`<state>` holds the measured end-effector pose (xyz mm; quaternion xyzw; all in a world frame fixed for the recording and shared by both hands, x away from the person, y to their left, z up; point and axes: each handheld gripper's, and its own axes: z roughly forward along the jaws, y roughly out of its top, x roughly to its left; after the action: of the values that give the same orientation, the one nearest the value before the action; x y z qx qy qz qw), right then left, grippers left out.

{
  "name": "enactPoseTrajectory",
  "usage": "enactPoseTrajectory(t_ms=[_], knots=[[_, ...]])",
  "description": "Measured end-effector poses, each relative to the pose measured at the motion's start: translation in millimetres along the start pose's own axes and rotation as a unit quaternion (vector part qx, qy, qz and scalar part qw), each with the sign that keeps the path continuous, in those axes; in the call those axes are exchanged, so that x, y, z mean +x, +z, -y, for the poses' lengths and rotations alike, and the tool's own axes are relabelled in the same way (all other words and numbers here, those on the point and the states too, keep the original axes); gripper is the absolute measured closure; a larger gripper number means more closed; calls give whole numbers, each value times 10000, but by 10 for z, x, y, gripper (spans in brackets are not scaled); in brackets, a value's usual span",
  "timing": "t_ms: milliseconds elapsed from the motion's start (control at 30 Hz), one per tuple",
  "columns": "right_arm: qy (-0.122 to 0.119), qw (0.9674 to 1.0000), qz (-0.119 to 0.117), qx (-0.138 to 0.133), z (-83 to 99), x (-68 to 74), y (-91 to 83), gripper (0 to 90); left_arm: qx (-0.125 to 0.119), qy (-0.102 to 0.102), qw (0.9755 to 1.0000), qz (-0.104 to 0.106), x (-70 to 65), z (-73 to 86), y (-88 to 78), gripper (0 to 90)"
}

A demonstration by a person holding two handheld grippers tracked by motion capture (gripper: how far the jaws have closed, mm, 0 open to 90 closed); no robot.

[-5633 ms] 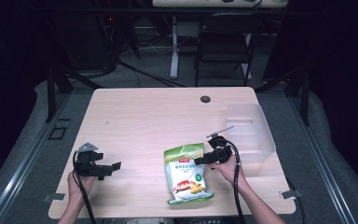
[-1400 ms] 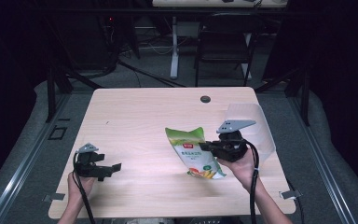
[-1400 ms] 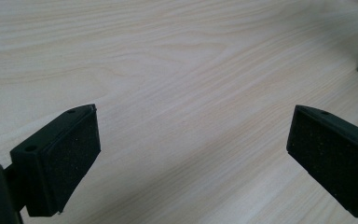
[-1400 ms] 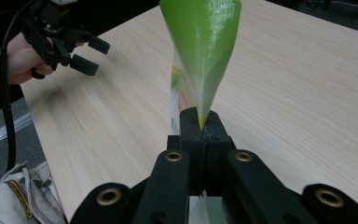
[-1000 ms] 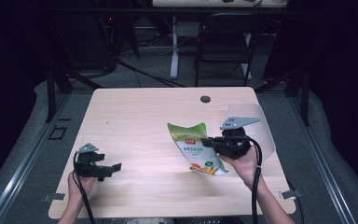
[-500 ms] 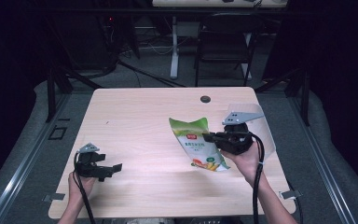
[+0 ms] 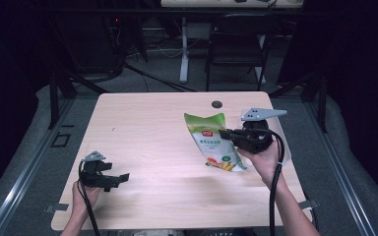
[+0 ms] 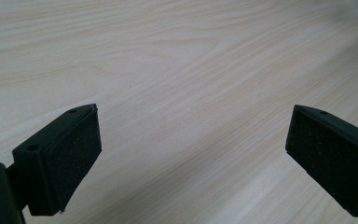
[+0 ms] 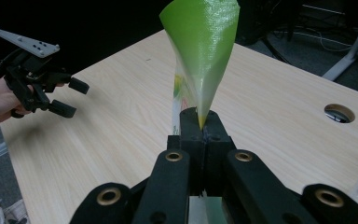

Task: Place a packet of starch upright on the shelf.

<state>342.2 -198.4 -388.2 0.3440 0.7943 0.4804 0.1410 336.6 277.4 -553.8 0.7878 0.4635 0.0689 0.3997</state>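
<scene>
1. High view: table (image 7: 152, 123) of pale wood, a round hole (image 7: 217, 104) near its far edge. Right gripper (image 7: 229, 134) sits over the right half, jaws clamped on the edge of a green snack bag (image 7: 211, 140); the bag is lifted, hanging tilted above the tabletop. Left gripper (image 7: 120, 178) rests low near the front left corner, well apart from the bag, jaws spread.
2. Left gripper view: both black pads (image 8: 72, 154) stand wide apart with nothing between them; bare wood grain beneath.
3. Right gripper view: jaws pressed together on the bag (image 9: 203, 56), which rises from them as a green cone. The other gripper (image 9: 70, 98) shows far left, parted, held in a hand (image 9: 0, 100).
</scene>
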Motion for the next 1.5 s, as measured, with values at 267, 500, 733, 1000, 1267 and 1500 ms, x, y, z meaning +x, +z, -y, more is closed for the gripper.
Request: enactPoseTrajectory(t_ms=[267,500,733,1000,1267,1500], knots=[[22,9999,149,-65,-112,-105,-16,900,53,81,9999,-26,-14,-6,12,33],[74,9996,264,-103,-215,-194,-15,900,44,72,10000,-26,-25,-6,8,33],[214,9990,384,-123,-286,-316,-13,900,43,70,10000,-12,-25,-7,9,34],[286,9980,538,-162,-386,-432,-40,900,32,66,10000,-10,-21,-6,9,34],[283,9969,728,-121,-456,-520,-55,900,30,64,10000,-1,-16,-5,5,34],[372,9956,850,-151,-472,-623,-103,900,20,64,10000,4,-15,-4,6,34]])
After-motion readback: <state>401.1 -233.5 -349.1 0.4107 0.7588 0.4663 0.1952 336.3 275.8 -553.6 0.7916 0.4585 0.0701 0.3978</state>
